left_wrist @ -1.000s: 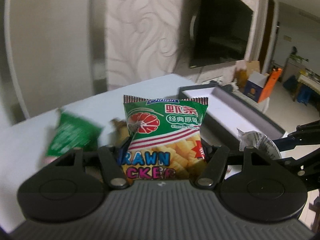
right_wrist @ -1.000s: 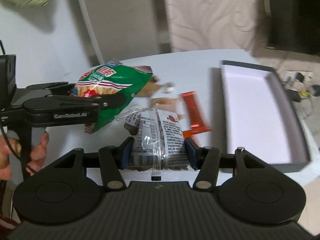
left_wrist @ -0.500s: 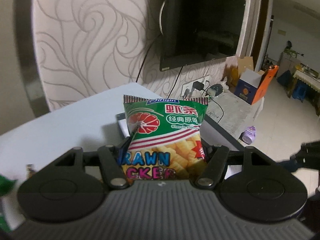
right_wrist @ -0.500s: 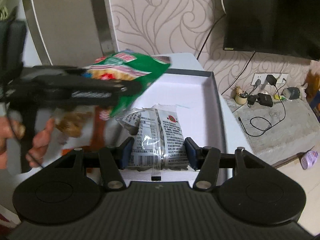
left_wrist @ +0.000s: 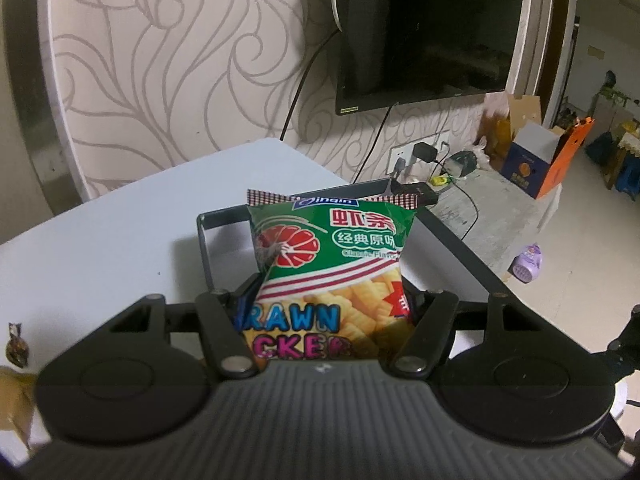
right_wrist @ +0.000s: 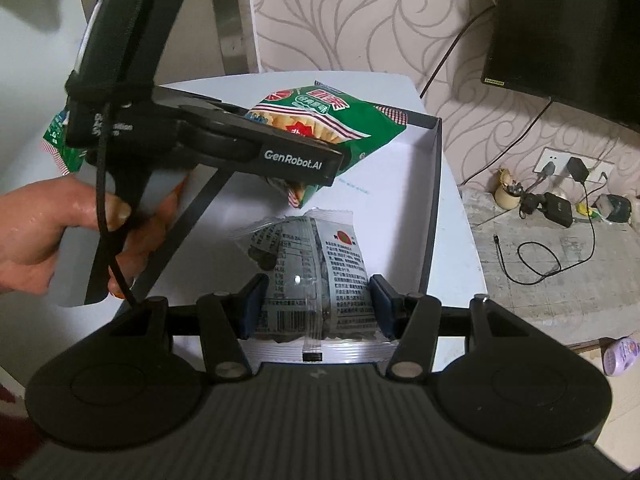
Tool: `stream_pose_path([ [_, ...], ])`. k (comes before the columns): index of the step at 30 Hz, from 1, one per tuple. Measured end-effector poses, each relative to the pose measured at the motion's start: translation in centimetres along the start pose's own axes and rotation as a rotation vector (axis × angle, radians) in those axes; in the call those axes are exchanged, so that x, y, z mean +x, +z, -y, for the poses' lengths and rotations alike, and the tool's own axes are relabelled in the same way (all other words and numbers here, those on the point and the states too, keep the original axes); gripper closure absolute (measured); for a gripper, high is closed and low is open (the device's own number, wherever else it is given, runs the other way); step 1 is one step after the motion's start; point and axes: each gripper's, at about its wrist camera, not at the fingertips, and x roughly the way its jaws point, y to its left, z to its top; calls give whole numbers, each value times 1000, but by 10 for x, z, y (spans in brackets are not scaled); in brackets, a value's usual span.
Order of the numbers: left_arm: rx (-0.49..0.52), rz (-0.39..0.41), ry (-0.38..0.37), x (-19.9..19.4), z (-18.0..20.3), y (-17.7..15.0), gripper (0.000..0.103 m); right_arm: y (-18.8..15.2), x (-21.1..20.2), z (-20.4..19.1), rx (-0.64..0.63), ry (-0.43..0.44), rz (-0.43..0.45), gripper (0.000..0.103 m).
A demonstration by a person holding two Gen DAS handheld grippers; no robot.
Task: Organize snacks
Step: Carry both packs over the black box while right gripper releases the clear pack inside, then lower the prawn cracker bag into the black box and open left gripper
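Two snack packets are held over a dark-walled box [right_wrist: 434, 184] with a white inside, which lies on the pale surface [left_wrist: 120, 232]. The green prawn cracker bag [left_wrist: 328, 264] is clamped between the fingers of the left gripper [left_wrist: 332, 300], its sealed checked edge standing up toward 12 o'clock in the left wrist view and covering part of the box's far wall. In the right wrist view the same bag is seen at about 11 o'clock, hanging above the box's far end, with the person's hand [right_wrist: 60, 236] wrapped around the left gripper's handle at 9 o'clock. The clear packet with printed label and barcode [right_wrist: 316, 280] is gripped by its lower part between the blue-padded fingers of the right gripper [right_wrist: 316, 308], above the near half of the box floor. Another green packet [right_wrist: 56, 140] is partly hidden behind the left gripper at 10 o'clock. A small brown wrapped snack [left_wrist: 16, 348] lies on the surface at 9 o'clock in the left wrist view. A dark screen [left_wrist: 428, 32] is mounted on the patterned wall [left_wrist: 180, 60] behind.
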Motion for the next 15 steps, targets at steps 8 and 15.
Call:
stream_pose_path([
  [8, 38, -13, 2, 3, 6, 3, 19, 1, 1, 3, 46, 39, 8, 38],
  [15, 63, 58, 20, -18, 7, 0, 18, 0, -17, -3, 83, 35, 73, 21],
])
